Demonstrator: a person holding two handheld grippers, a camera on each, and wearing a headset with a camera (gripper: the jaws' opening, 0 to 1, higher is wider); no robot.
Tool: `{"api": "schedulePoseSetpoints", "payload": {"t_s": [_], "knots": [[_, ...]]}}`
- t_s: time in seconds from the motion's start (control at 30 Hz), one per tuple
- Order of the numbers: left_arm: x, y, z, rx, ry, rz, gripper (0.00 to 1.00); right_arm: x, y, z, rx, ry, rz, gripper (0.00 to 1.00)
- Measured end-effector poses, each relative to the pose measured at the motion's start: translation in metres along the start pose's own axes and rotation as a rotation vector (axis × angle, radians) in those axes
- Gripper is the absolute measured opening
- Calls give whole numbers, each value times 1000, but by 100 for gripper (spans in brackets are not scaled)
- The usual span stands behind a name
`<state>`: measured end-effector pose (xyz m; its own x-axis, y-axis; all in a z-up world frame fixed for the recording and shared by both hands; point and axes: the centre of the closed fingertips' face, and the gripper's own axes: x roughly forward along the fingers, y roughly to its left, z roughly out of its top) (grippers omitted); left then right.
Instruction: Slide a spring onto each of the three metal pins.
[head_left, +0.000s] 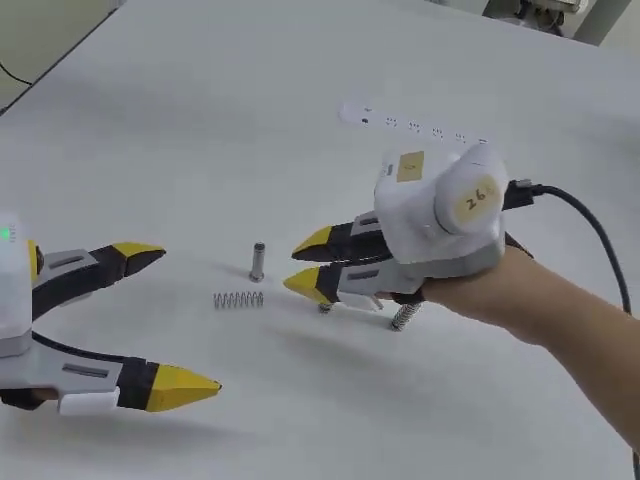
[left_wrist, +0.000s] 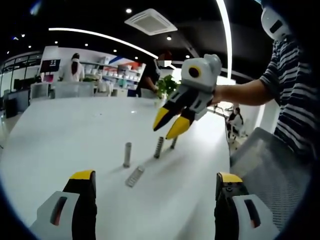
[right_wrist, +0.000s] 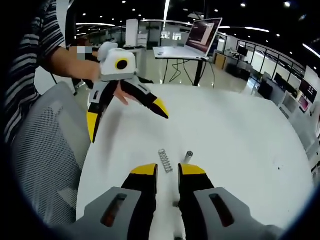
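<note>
Springs already sit, I judge, on two pins below the right gripper (head_left: 292, 267), whose jaws are only slightly parted and empty. One loose spring (head_left: 238, 299) lies mid-bench beside the bare pin (head_left: 258, 262). The left gripper (head_left: 188, 318) is spread wide, empty.

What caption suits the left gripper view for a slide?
Open left gripper faces a bare pin, a loose spring and the right gripper beyond.
</note>
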<state>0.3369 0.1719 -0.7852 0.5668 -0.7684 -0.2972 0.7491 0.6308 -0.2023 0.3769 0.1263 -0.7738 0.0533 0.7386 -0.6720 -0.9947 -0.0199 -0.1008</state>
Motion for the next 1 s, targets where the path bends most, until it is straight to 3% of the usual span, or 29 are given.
{"api": "schedulePoseSetpoints", "payload": {"t_s": [0.13,0.4,0.67,1.0], "knots": [[-1,-1,1,-2,-3,-1,97,6,3,6,-33,12,28,14],[-3,-1,2,1,-2,0,97,24,15,3,-159,112,102,13],[-4,-2,1,3,1,-1,97,44,15,-6,-160,157,135,13],[-5,-1,-1,1,4,4,97,60,10,-20,-172,217,140,12]]}}
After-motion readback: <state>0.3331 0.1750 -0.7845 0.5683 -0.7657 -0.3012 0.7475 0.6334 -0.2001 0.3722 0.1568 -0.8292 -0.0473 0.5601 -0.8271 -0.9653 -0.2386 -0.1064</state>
